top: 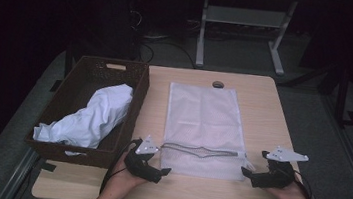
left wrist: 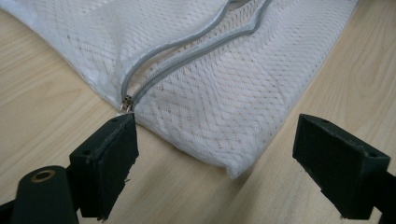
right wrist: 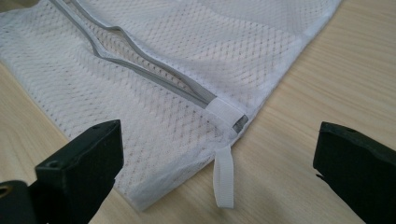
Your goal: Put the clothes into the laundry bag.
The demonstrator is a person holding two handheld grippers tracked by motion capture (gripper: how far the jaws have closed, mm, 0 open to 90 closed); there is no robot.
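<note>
Mesh laundry bag (top: 201, 127) lies flat in the middle of a pale wooden table (top: 264, 104), its grey zipper (top: 202, 150) partly open and wavy near the person's edge. Left gripper (top: 162, 170) sits just off the bag's near left corner, jaws spread wide and empty. Right gripper (top: 245, 172) sits just off the near right corner, jaws equally wide and holding nothing. To open the bag well, each gripper would probably pinch one lip of the zipper opening, taking only the top layer, then lift apart gently so the thin net does not snag. Fabric is soft, white, honeycomb-patterned netting; a small metal zipper pull (left wrist: 126, 103) and a white fabric loop (right wrist: 223, 177) mark opposite ends. Left of the bag, a dark woven basket (top: 65, 150) holds crumpled white cloth (top: 94, 115).
</note>
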